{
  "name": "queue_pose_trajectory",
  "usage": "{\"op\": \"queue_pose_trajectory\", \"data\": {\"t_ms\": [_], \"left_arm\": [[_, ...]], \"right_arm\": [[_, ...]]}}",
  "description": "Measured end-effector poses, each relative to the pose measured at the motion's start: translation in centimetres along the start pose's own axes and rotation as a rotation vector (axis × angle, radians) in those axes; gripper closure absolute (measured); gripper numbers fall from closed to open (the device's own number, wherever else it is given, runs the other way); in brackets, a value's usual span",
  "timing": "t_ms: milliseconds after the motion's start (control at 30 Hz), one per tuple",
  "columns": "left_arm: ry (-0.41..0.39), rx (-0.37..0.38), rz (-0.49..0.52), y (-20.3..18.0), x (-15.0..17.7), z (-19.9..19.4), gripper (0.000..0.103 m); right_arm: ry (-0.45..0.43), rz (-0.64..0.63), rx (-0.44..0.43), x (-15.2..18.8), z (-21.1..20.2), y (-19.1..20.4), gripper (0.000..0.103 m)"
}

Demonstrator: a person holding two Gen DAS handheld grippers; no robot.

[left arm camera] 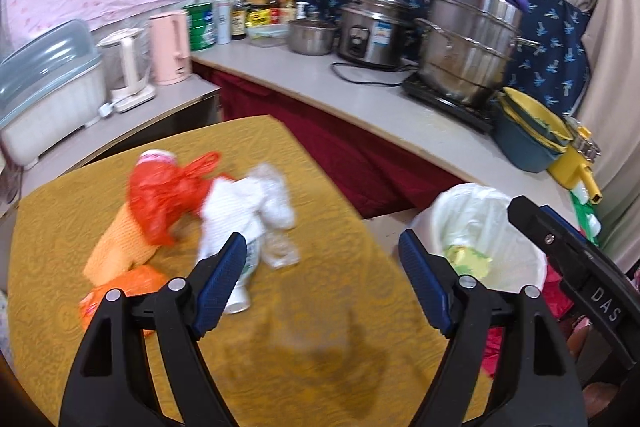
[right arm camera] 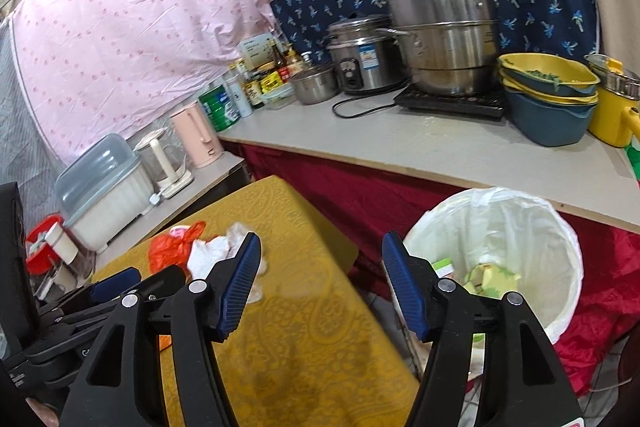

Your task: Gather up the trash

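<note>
On the yellow tablecloth (left arm camera: 320, 307) lies a heap of trash: a red plastic bag (left arm camera: 168, 195), crumpled white paper (left arm camera: 240, 203), clear plastic wrap (left arm camera: 280, 253), a white cup (left arm camera: 240, 295) on its side and an orange bag (left arm camera: 132, 283). My left gripper (left arm camera: 322, 243) hovers open over the table, just right of the heap, with nothing between its fingers. The white-lined bin (left arm camera: 460, 203) stands off the table's right edge with yellow-green scraps inside. My right gripper (right arm camera: 320, 243) is open and empty between table and bin (right arm camera: 520, 219). The red bag (right arm camera: 176, 247) shows beyond it.
An orange cloth (left arm camera: 116, 247) lies beside the heap. The counter (right arm camera: 400, 147) behind carries a stacked steamer (right arm camera: 444, 27), rice cooker (right arm camera: 360, 55), stacked bowls (right arm camera: 548, 95), bottles and a pink kettle (right arm camera: 196, 135). A red curtain (right arm camera: 340, 195) hangs below it.
</note>
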State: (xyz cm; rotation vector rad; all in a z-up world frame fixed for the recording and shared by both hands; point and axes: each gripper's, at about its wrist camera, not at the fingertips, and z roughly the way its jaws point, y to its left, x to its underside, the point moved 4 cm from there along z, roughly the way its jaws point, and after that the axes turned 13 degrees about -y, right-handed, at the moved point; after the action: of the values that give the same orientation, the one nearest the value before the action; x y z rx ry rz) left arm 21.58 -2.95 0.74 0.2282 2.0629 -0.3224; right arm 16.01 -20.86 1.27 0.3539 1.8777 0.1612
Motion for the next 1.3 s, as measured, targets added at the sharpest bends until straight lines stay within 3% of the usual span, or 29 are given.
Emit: {"op": "queue_pose_trajectory", "data": {"t_ms": [500, 800, 967, 1300], "left_arm": [[0.048, -0.194, -0.047, 12.4, 4.3, -2.6, 0.016], [0.134, -0.266, -0.048, 18.4, 8.3, -1.7, 0.012], [0.171, -0.281, -0.082, 21.1, 10.1, -0.6, 0.012], [0.232, -0.206, -0.149, 22.0, 12.0, 1.7, 0.012]], "right_arm": [[0.117, -0.050, -0.102, 5.5, 1.9, 7.8, 0.042], [0.201, -0.078, -0.141, 9.4, 4.6, 11.5, 0.042], [0.221, -0.092, -0.142, 10.3, 6.4, 12.8, 0.042], [0.244, -0.107, -0.140, 11.0, 10.7, 14.7, 0.042]]}}
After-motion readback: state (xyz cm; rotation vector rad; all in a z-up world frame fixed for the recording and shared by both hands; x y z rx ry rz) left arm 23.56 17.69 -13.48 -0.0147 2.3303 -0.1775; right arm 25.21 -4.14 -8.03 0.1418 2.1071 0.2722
